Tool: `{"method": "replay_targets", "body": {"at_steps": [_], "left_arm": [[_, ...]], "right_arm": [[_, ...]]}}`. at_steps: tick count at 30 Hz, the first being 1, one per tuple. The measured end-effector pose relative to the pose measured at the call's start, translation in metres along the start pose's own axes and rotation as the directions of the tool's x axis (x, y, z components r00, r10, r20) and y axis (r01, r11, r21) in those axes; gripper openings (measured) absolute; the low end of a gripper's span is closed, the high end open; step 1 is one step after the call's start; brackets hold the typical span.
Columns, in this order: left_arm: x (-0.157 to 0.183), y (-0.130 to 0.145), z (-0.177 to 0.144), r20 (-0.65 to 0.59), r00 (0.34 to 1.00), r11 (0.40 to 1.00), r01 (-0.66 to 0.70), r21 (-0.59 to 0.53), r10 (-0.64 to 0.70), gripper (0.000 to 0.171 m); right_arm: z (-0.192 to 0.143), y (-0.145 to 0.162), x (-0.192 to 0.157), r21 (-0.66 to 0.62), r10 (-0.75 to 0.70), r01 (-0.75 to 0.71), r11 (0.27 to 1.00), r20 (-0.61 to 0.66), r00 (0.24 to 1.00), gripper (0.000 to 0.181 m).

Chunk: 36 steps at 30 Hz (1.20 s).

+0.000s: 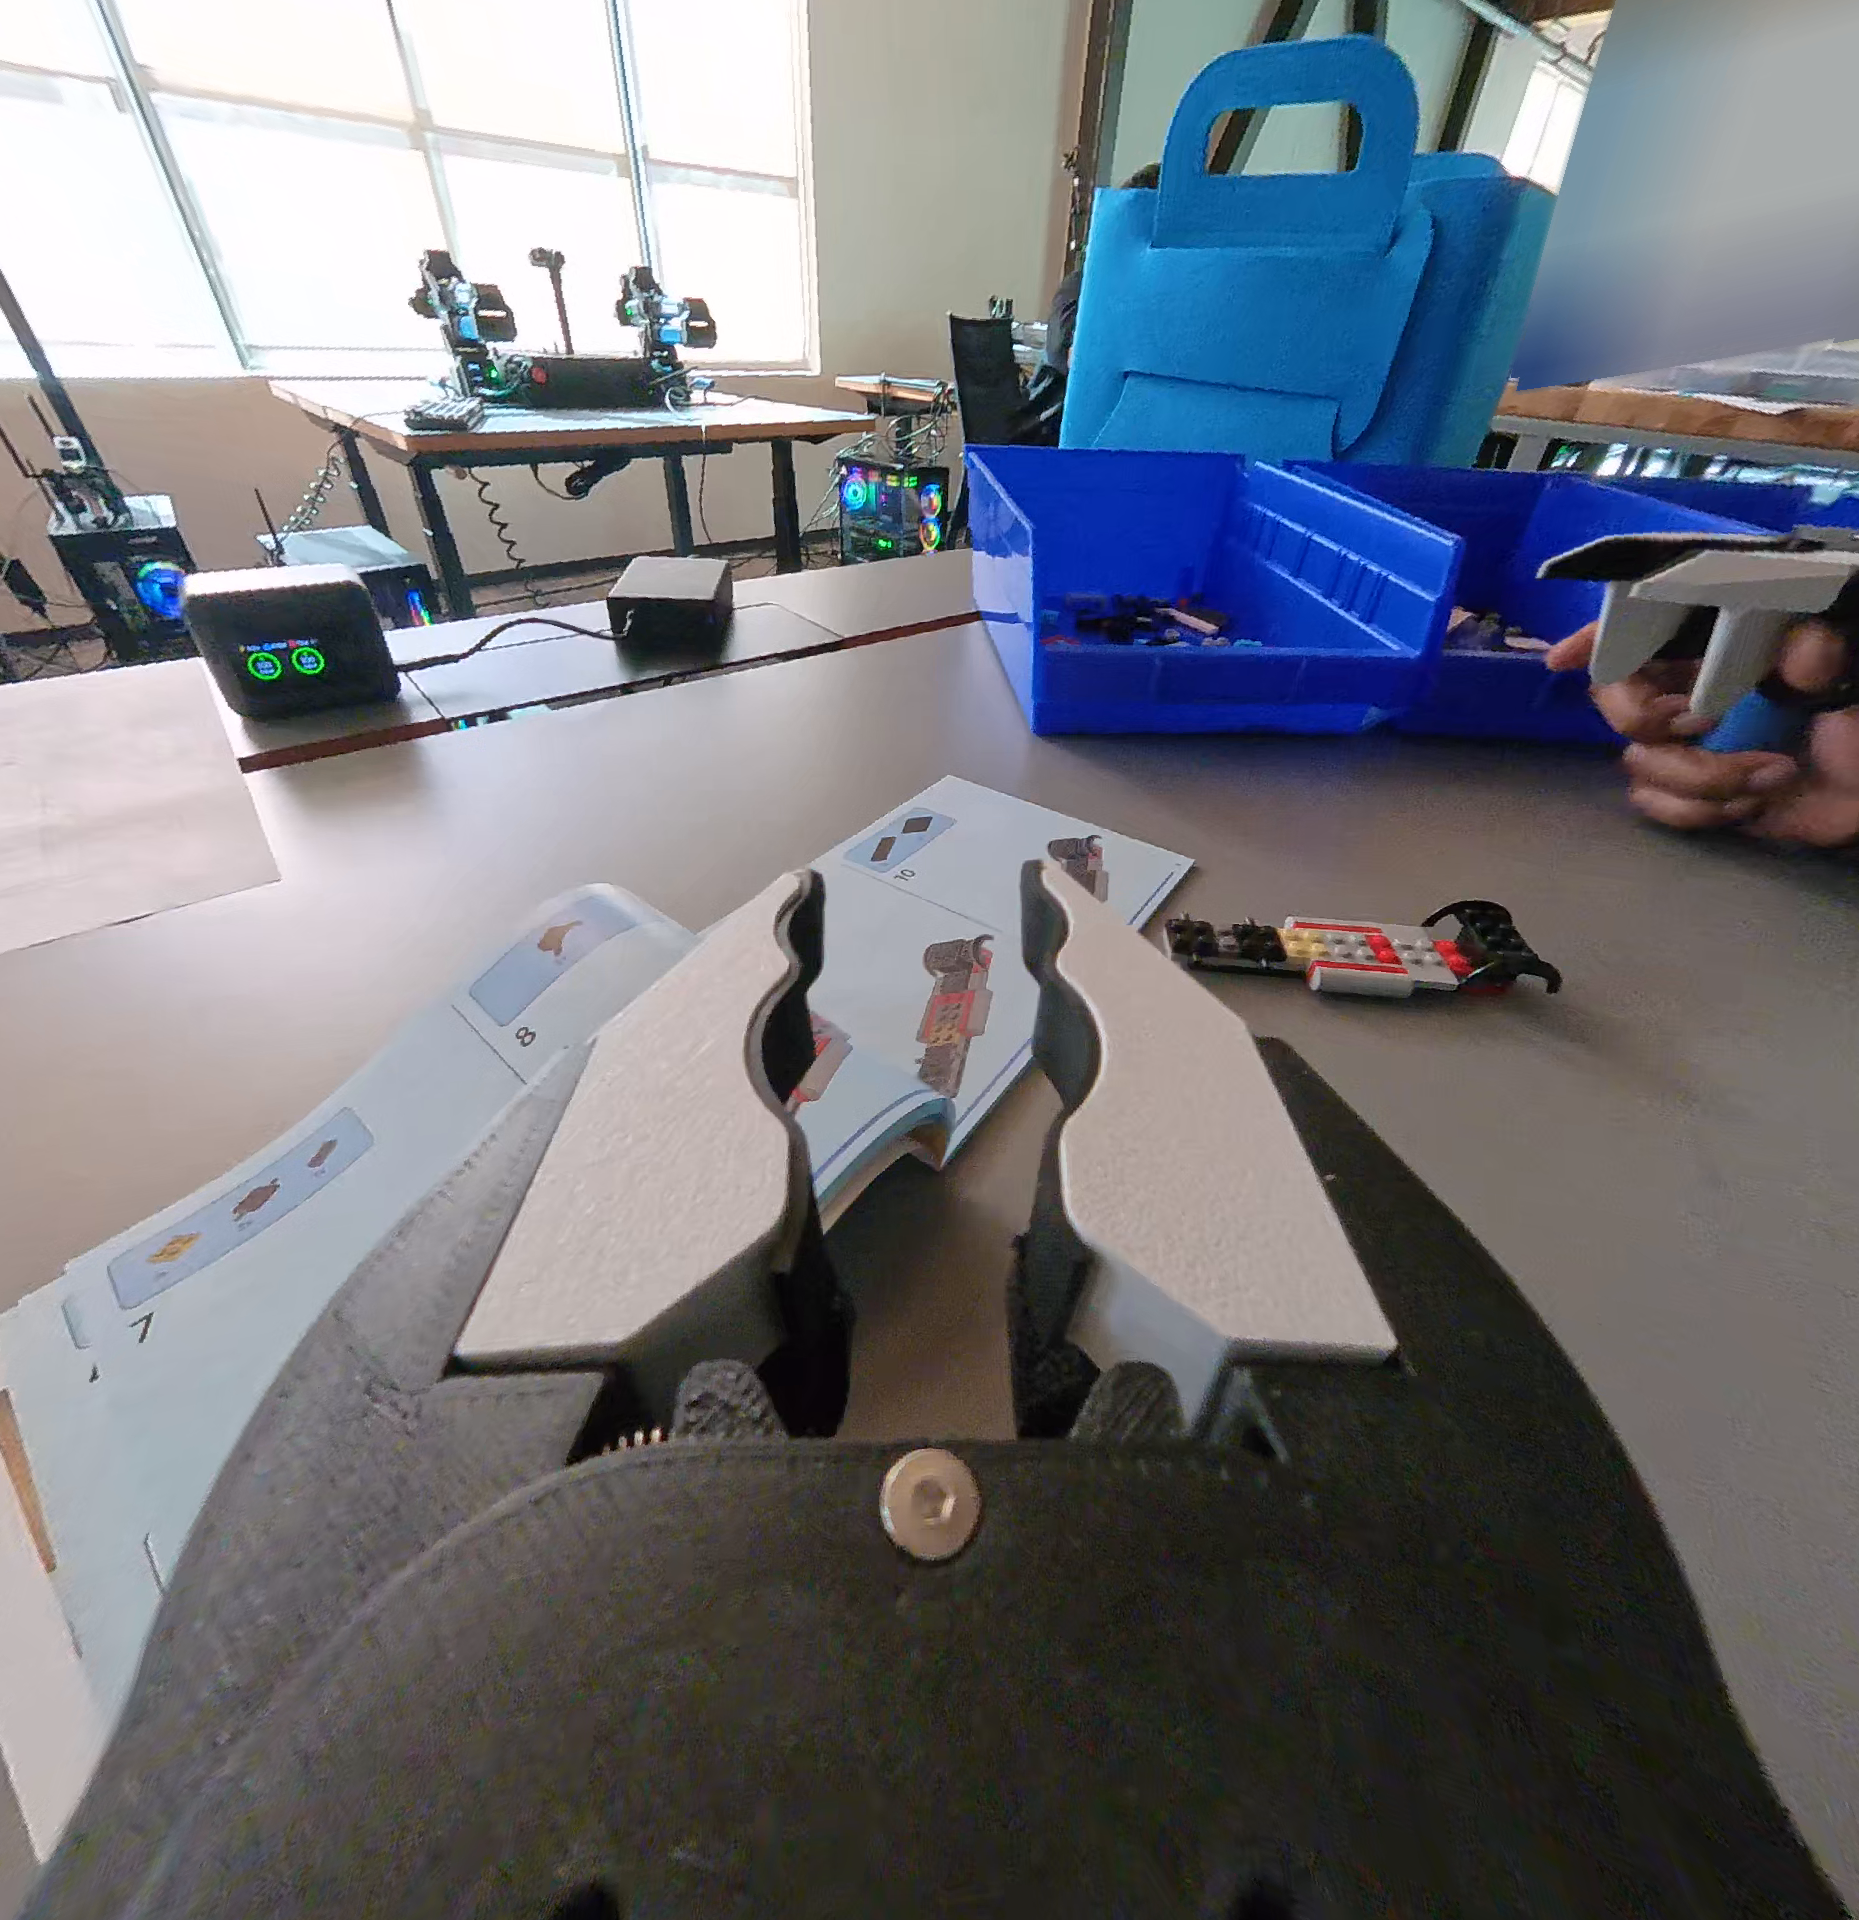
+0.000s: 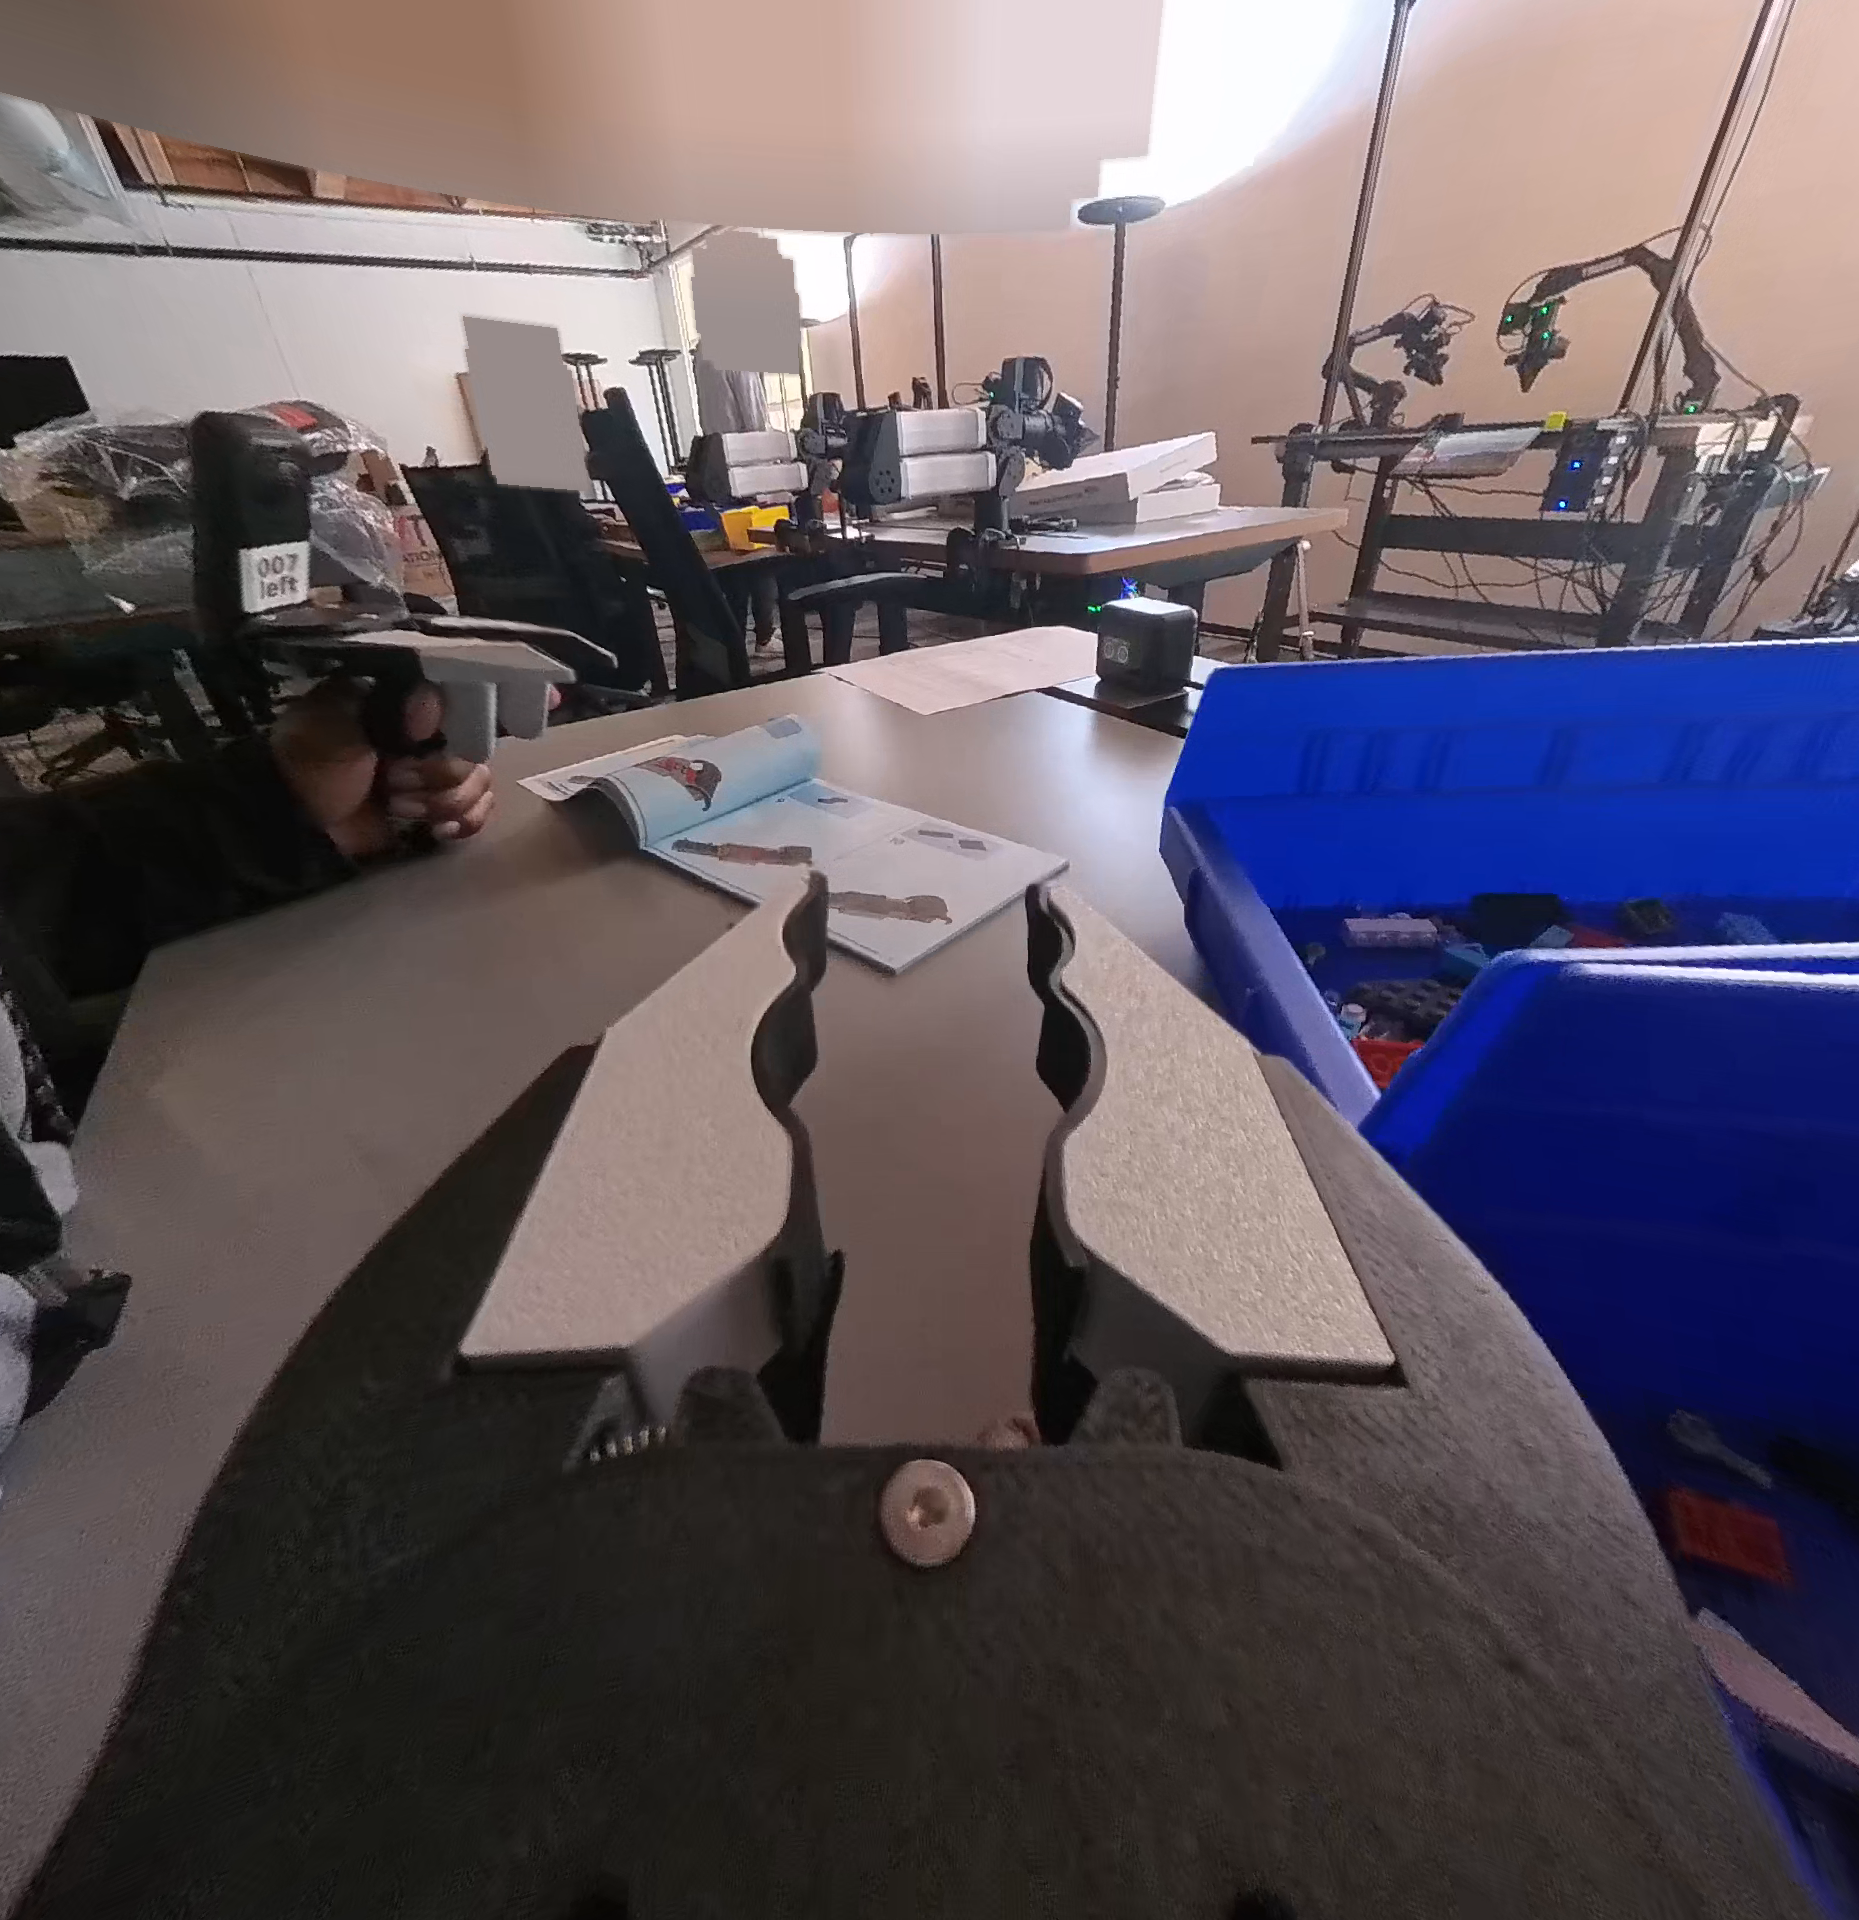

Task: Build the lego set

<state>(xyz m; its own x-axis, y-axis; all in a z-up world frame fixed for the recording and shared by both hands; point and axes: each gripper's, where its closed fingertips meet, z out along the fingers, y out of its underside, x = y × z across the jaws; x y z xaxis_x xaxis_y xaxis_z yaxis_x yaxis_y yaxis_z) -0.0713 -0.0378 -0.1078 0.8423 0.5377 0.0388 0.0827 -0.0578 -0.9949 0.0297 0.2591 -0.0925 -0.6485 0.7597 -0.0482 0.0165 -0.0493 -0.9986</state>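
A partly built lego model, black, grey, red and yellow, lies flat on the grey table right of the open instruction booklet. My left gripper is open and empty, hovering over the booklet, left of the model. My right gripper is open and empty above bare table, pointing toward the booklet, with the blue bins close on its right. It also shows in the left wrist view, held in a hand near the bins. The model is hidden in the right wrist view.
Two blue bins holding loose bricks stand at the table's far right, with a blue felt bag behind them. A small black box with a lit screen and a black adapter sit at the far edge. The left gripper's tips are roughly 30 cm from the right gripper's.
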Motion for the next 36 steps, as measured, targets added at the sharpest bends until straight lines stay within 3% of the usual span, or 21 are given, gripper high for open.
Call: {"method": "replay_targets", "body": {"at_steps": [3,6,8,12,14,16,19,22,24,30,36], "left_arm": [[-0.002,0.002,0.005,0.018,1.0,1.0,0.002,-0.022,-0.001,0.037],[0.029,-0.029,0.033,-0.082,0.997,1.0,0.012,0.01,-0.011,0.034],[0.063,-0.056,0.076,-0.193,0.979,0.994,-0.087,-0.073,0.071,0.033],[0.123,-0.089,0.188,-0.367,0.919,0.919,-0.264,-0.294,0.147,0.033],[0.149,-0.087,0.245,-0.453,0.883,0.855,-0.328,-0.401,0.127,0.033],[0.16,-0.069,0.301,-0.51,0.845,0.757,-0.436,-0.487,0.159,0.034],[0.153,-0.018,0.359,-0.54,0.819,0.541,-0.549,-0.636,0.196,0.034],[0.149,0.02,0.382,-0.612,0.758,0.377,-0.648,-0.662,0.227,0.034],[0.142,0.033,0.391,-0.623,0.739,0.319,-0.673,-0.667,0.258,0.034],[0.132,0.05,0.399,-0.682,0.679,0.238,-0.734,-0.636,0.273,0.031],[0.14,0.058,0.403,-0.718,0.651,0.239,-0.759,-0.606,0.246,0.018]], "right_arm": [[-0.003,0.003,0.001,-0.025,-0.004,0.004,1.0,-0.011,1.0,0.04],[-0.006,0.003,0.003,-0.025,0.023,-0.023,0.999,-0.007,1.0,0.04],[-0.008,0.004,0.005,-0.031,0.05,-0.051,0.998,-0.003,0.999,0.04],[-0.007,0.014,0.004,-0.101,0.072,-0.074,0.992,-0.016,0.997,0.04],[-0.006,0.017,-0.001,-0.128,0.061,-0.062,0.99,-0.01,0.998,0.04],[-0.008,0.018,-0.004,-0.136,0.058,-0.057,0.989,-0.003,0.998,0.04],[-0.015,0.017,-0.007,-0.128,0.076,-0.075,0.989,0.006,0.997,0.039],[-0.023,0.016,-0.01,-0.122,0.094,-0.09,0.988,0.025,0.995,0.039],[-0.028,0.015,-0.011,-0.115,0.105,-0.101,0.988,0.031,0.994,0.039],[-0.032,0.016,-0.014,-0.124,0.129,-0.121,0.985,0.051,0.99,0.039],[-0.031,0.018,-0.018,-0.137,0.115,-0.105,0.985,0.063,0.991,0.039]]}}
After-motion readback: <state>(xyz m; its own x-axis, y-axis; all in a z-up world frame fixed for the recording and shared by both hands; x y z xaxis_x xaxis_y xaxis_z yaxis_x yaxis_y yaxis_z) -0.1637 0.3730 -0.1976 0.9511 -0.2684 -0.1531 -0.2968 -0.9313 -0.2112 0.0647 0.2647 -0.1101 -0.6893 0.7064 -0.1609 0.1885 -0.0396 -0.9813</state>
